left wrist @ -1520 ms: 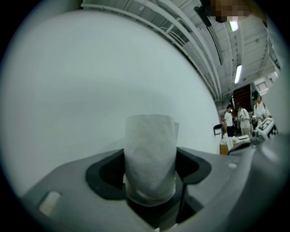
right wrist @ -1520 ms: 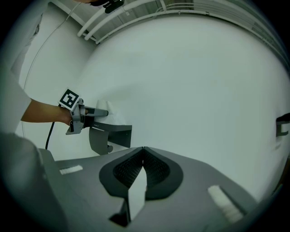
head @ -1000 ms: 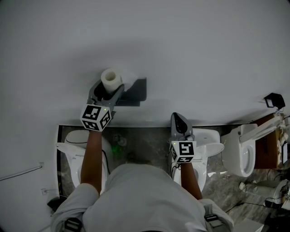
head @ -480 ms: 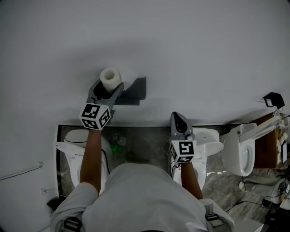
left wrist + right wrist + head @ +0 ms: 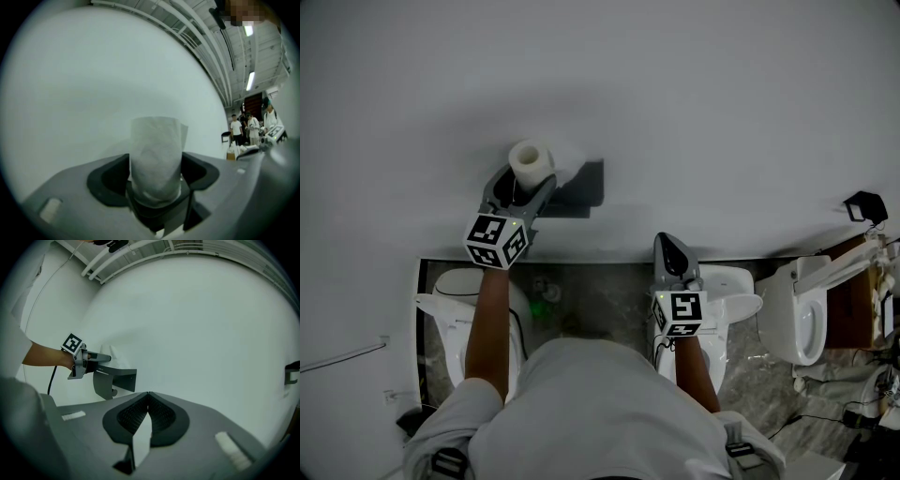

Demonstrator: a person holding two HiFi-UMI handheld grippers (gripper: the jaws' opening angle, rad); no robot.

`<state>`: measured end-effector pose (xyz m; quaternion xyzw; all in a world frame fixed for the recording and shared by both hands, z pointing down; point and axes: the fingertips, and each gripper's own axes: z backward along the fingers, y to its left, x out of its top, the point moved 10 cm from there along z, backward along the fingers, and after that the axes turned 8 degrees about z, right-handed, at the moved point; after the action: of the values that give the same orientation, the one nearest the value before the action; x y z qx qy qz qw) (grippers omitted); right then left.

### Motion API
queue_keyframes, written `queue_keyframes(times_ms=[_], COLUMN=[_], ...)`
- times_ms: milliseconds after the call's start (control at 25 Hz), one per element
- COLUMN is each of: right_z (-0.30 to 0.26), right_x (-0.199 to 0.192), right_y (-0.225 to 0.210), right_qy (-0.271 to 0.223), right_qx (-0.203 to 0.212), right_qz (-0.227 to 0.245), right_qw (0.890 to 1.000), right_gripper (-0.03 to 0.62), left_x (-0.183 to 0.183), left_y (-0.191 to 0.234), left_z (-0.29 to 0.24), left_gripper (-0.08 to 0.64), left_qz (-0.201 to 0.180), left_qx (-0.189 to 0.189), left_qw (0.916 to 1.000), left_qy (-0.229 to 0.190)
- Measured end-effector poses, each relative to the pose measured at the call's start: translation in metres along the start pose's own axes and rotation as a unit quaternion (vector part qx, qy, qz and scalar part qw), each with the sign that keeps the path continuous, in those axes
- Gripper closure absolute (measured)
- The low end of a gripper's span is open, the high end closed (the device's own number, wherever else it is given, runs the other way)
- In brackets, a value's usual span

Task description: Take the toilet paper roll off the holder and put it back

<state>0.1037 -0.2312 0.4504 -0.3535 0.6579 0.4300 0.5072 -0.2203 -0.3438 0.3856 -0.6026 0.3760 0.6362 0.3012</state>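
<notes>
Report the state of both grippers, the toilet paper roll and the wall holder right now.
left gripper: shut on the toilet paper roll.
toilet paper roll: off the holder, clamped between the left jaws, held next to the holder.
holder: on the wall, no roll seen on it.
right gripper: shut, jaw tips together, nothing between them.

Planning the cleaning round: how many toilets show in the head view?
3 toilets: one at the left, one beside the right gripper, one further right. The person's body could hide others.
</notes>
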Motion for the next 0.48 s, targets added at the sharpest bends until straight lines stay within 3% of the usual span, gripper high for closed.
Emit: queue_keyframes(times_ms=[480], right_z=[0.002], right_x=[0.004], right_y=[0.007], right_qy=[0.002], right_qx=[0.01], right_qz=[0.003], right_qw=[1.0], right_gripper=[0.594], left_x=[0.006], left_y=[-0.005], left_z=[0.033], left_gripper=[0.227], left_qz=[-0.008], left_qx=[0.006], left_qw=[0.9999], left_qy=[-0.004])
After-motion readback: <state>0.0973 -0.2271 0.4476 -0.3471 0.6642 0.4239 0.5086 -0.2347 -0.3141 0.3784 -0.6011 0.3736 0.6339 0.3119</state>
